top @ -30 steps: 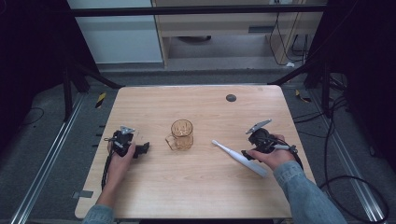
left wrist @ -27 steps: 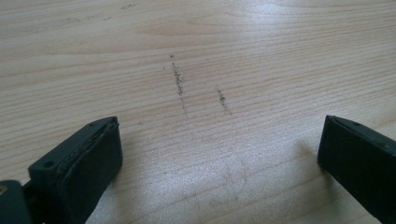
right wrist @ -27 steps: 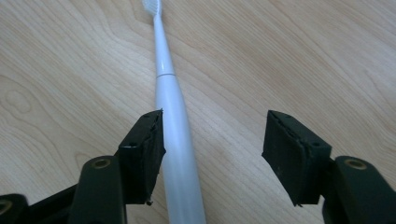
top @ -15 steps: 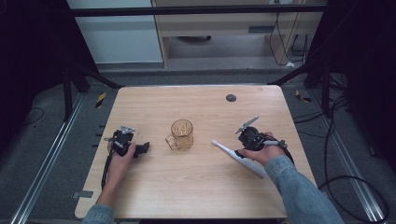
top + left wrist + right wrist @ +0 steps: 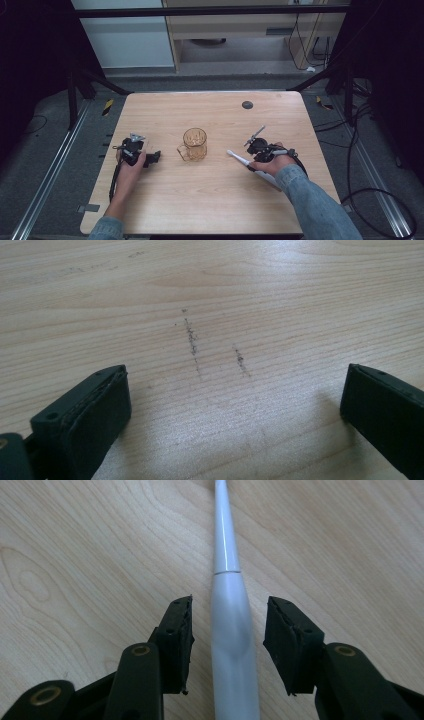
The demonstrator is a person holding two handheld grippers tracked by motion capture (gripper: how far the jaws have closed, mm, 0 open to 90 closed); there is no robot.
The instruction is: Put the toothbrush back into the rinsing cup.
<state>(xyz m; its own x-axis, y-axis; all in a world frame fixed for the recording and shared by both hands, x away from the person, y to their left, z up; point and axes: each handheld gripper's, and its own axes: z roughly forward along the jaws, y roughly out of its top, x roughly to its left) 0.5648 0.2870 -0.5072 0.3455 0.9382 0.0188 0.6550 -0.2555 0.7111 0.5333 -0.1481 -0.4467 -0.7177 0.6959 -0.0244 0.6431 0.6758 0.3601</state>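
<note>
White plastic electric toothbrush (image 5: 231, 630) lies flat on the wooden bench (image 5: 210, 200) right of the amber glass mug (image 5: 194, 144), its long axis running between the right gripper (image 5: 229, 625)'s jaws, which have just been closing but do not yet touch it.

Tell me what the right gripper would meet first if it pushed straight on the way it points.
The white electric toothbrush: its handle already lies between the right gripper's closing jaws, apparently untouched. Beyond it, probably the table.
</note>
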